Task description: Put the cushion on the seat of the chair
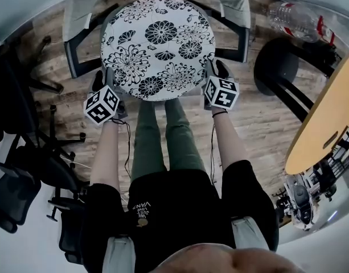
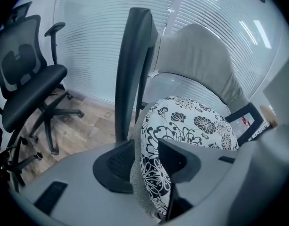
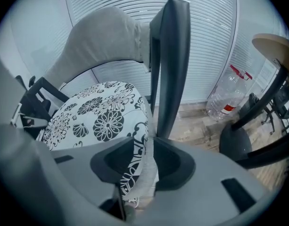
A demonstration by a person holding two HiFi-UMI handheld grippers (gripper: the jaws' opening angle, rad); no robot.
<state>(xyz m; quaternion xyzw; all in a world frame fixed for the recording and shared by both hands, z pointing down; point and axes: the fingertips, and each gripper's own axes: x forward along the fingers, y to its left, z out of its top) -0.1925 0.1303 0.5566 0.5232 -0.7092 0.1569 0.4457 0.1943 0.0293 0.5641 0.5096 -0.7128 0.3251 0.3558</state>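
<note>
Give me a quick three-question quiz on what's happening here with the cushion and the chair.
1. True or false: the flower-patterned cushion lies on the wooden floor.
2. The cushion's near edge sits between the jaws of: A, only the left gripper; B, only the right gripper; C, both.
3. In the head view, what clear container is on the floor to the right of the grey chair?

Key: 1, false, it covers the chair's seat. 2, C. 3, a large plastic bottle.
</note>
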